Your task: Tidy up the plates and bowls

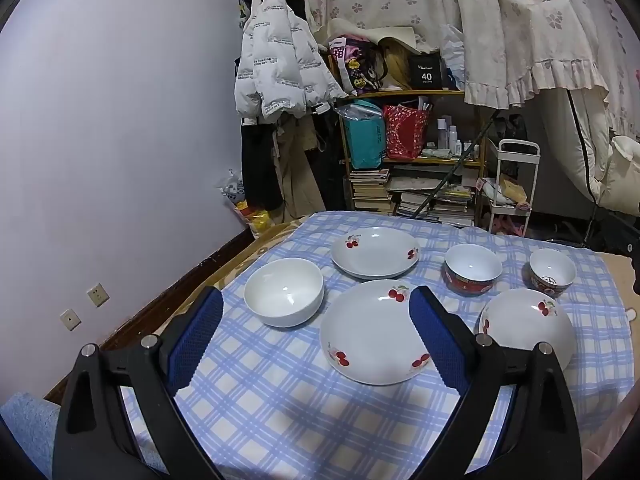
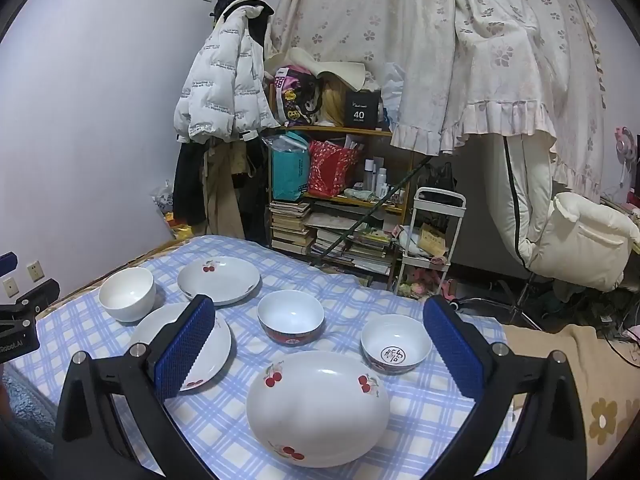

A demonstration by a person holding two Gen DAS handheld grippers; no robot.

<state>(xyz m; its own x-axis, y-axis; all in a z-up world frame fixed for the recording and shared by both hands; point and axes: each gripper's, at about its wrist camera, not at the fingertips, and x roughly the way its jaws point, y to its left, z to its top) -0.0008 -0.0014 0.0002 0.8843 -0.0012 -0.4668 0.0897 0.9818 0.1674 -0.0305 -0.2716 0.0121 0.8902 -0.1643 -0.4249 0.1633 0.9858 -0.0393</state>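
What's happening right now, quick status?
Left gripper and right gripper open, empty. Three cherry plates and three bowls lie separate on checked cloth, none stacked. Nothing in the way.

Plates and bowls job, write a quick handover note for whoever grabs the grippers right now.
Left gripper: open, empty, above the table's near edge.
Right gripper: open, empty, facing the nearest cherry plate.
On the blue checked cloth: three cherry plates, nearest, middle cherry plate and far cherry plate; plain white bowl; two red-patterned bowls, left one and right one.
Done: nothing stacked; every piece sits apart.
Left: gather the plates together and the bowls together.
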